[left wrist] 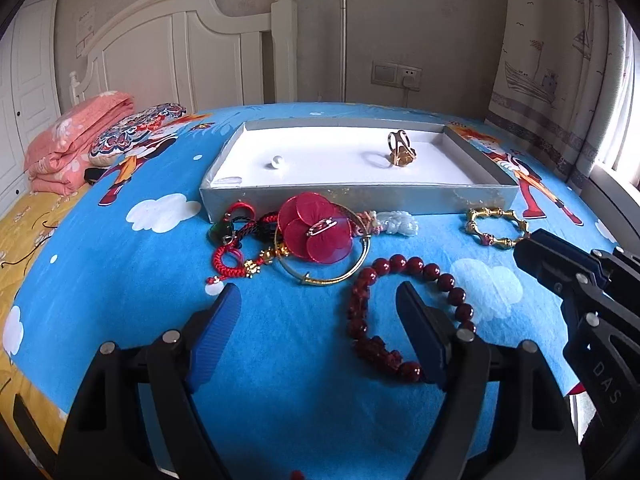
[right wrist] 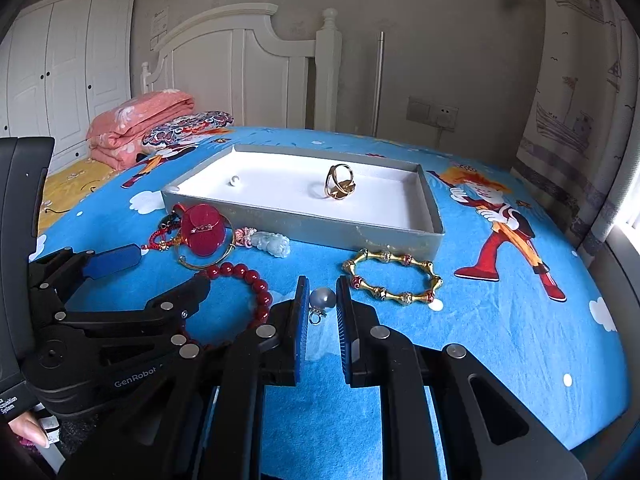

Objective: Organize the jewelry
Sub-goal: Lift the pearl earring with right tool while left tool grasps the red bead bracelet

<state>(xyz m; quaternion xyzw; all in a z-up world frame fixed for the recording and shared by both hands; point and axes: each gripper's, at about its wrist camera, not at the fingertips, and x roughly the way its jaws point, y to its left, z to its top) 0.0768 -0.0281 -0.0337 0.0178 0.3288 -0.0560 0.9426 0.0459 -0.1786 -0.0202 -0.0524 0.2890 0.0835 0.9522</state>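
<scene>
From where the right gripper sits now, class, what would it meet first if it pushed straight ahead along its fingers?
The right gripper would meet the grey pearl pendant first, which already lies between its open fingers. Beyond that, probably the near wall of the grey tray, though the depth is hard to judge.

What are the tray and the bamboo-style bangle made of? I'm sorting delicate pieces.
Tray: likely cardboard, matte grey walls with scuffed edges and a white lining. Bamboo-style bangle: shiny gold-coloured metal by its bright glints, with small reddish insets; solid or plated, cannot tell.
</scene>
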